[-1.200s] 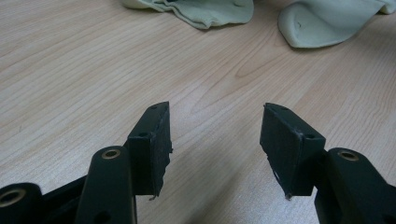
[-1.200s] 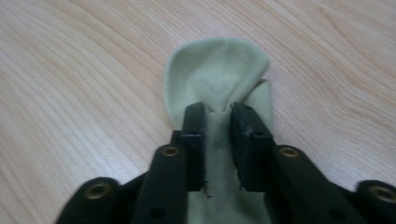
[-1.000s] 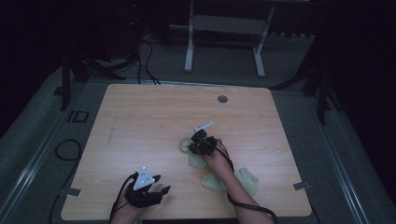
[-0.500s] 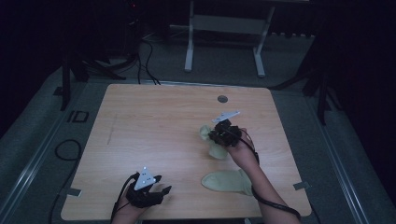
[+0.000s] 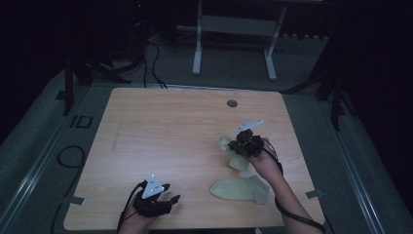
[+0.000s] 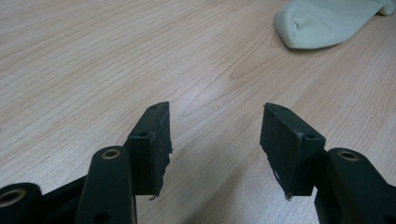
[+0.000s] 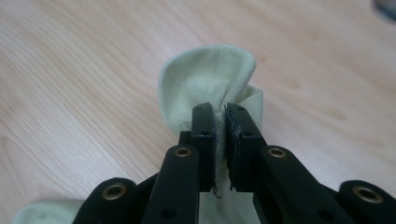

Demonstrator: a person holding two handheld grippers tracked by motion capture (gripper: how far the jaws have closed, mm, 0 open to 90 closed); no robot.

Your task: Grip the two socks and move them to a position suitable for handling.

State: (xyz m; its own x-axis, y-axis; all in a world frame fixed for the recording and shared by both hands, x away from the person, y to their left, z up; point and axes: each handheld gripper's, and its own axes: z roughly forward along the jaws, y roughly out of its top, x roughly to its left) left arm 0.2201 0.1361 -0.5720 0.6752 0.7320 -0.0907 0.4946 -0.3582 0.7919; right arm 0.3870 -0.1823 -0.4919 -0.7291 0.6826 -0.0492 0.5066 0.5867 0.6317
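right tool (image 7: 220,140) clenched on a sock (image 7: 210,79), lifting it to pair; left tool (image 6: 215,140) released, resting on the surface (image 5: 165,131).

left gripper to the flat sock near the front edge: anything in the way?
Nothing visible. The left gripper is open over bare table, and only wood lies between it and the flat sock. The right gripper holds the other sock farther off.

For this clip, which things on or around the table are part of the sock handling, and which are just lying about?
In the job:
- held sock, pinched in the right claw
- flat sock on the table
- left claw, open, resting at the near edge

Lying about:
- round grommet in the tabletop
- white stand behind the table
- cables on the floor
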